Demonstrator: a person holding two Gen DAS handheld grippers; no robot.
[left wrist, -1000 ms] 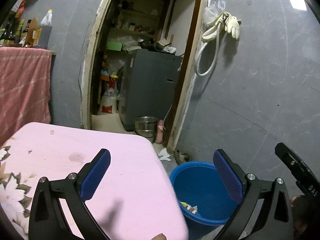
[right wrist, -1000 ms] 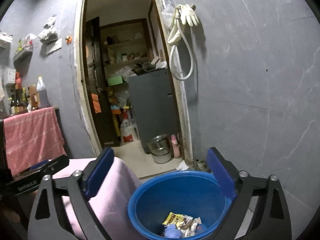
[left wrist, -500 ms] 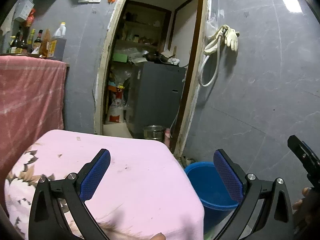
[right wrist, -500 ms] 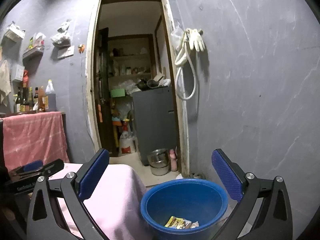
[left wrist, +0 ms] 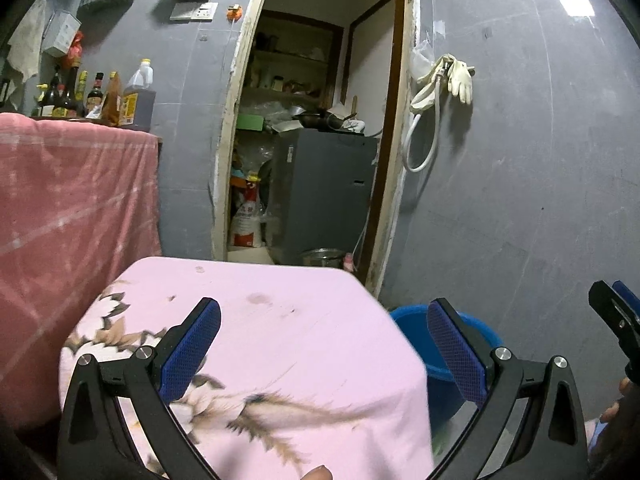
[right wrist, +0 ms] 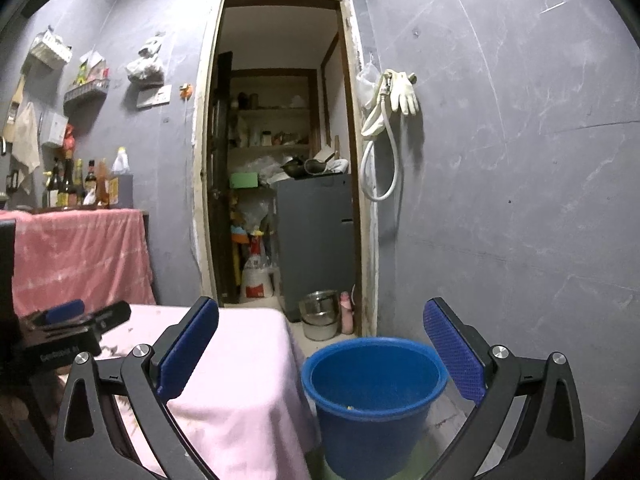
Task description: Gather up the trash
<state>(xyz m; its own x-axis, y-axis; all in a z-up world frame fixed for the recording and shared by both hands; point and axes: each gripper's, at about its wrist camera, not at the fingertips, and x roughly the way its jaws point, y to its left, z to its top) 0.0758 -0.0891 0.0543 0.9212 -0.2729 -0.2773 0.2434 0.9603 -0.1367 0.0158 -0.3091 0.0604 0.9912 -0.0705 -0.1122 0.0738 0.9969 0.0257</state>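
Observation:
A blue bucket (right wrist: 374, 384) stands on the floor right of a table with a pink flowered cloth (left wrist: 280, 344); a scrap of yellow trash (right wrist: 351, 407) shows at its bottom. In the left wrist view only the bucket's rim (left wrist: 412, 320) shows past the table corner. My left gripper (left wrist: 324, 346) is open and empty above the cloth. My right gripper (right wrist: 320, 344) is open and empty, back from the bucket and above it. The left gripper also shows in the right wrist view (right wrist: 72, 320), and a right gripper finger shows at the edge of the left wrist view (left wrist: 616, 320).
A doorway (right wrist: 280, 160) behind opens to a storeroom with a grey cabinet (right wrist: 316, 236) and a metal pot (right wrist: 318, 312) on the floor. A red-draped counter (left wrist: 72, 208) with bottles (left wrist: 96, 96) stands at left. A hose and glove (right wrist: 392, 100) hang on the grey wall.
Both grippers have pulled back and tilted up from the bucket. More of the wall and doorway shows now, and the trash in the bucket is nearly out of sight. Both stay open.

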